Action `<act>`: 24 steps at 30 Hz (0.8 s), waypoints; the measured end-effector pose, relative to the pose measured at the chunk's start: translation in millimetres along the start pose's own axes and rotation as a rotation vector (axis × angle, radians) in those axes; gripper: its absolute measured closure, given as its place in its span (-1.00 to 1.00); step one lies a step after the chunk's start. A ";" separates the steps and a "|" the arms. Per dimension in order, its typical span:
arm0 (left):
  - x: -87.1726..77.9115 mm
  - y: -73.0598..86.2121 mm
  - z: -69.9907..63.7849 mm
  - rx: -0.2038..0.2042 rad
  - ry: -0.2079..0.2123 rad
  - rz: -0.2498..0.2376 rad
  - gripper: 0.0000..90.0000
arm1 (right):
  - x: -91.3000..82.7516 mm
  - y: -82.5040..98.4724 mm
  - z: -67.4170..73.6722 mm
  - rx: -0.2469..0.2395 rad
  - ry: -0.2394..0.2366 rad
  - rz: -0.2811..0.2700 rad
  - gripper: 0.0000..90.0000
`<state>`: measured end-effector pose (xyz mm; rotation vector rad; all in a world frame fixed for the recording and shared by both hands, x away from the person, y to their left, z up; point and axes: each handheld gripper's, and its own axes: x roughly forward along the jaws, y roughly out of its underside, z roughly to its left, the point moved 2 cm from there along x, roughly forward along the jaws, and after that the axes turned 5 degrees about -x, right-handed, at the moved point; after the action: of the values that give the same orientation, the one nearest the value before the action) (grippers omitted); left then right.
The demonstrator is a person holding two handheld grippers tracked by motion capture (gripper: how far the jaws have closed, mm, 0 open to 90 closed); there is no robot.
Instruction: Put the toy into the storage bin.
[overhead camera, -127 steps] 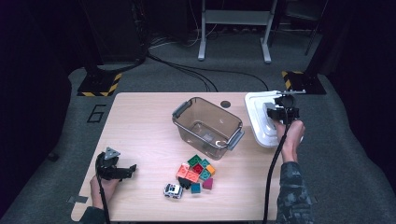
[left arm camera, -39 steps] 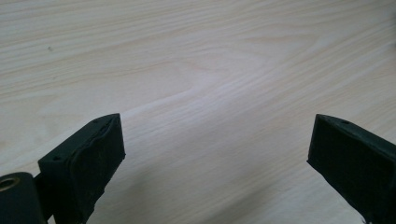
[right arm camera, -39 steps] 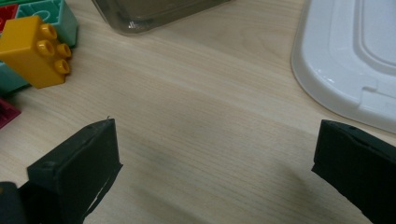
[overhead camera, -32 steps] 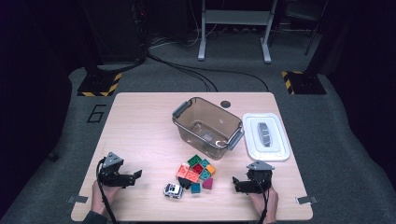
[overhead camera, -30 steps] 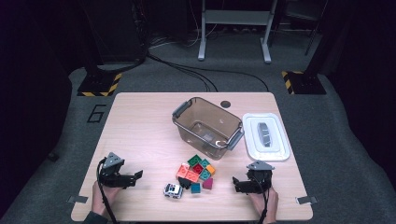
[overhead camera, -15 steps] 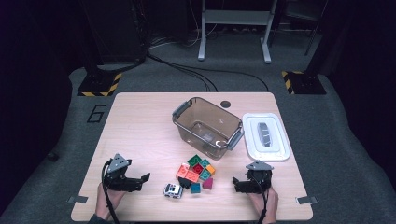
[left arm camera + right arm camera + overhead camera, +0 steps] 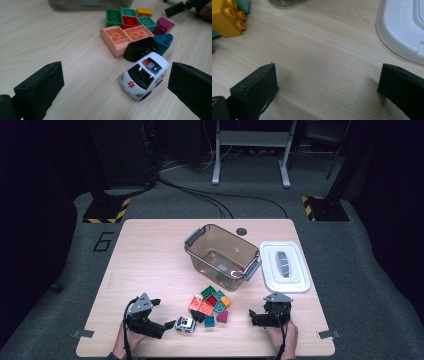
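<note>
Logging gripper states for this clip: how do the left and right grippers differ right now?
The left gripper has the toy ambulance between its open jaws; the right gripper has bare table between its own. The left sits beside the block pile; the right sits apart, near the white lid. Both are open and low over the table.

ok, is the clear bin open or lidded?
Open. The bin has no lid on it; the white lid lies flat on the table beside it.

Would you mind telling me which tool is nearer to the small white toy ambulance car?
Left. The left tool sits just beside the small white toy ambulance car, jaws open toward it. The right tool is across the pile of plastic building blocks.
</note>
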<state>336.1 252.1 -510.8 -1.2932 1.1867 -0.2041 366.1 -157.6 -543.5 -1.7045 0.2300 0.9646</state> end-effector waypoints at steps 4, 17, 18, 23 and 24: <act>12.0 4.6 -7.4 0.041 0.055 0.032 -0.95 | 0.1 -0.1 -0.7 -0.006 -0.002 -0.002 -0.98; 40.6 7.8 -14.2 0.136 0.184 0.063 -0.44 | -0.1 -0.1 -0.4 0.001 0.000 -0.001 -0.97; 41.8 8.0 -13.6 0.138 0.193 0.076 -0.39 | -0.1 -0.1 -0.4 0.002 0.000 -0.001 -0.97; 42.1 8.2 -14.1 0.172 0.208 0.090 -0.15 | -0.2 0.0 -0.5 0.006 0.002 -0.001 -0.96; 42.1 8.2 -14.1 0.172 0.208 0.090 -0.13 | -0.2 0.0 -0.5 0.006 0.002 -0.001 -0.96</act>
<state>340.3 216.7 -538.3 -1.0842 1.3695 -0.3737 366.2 -158.1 -543.3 -1.6998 0.2330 0.9610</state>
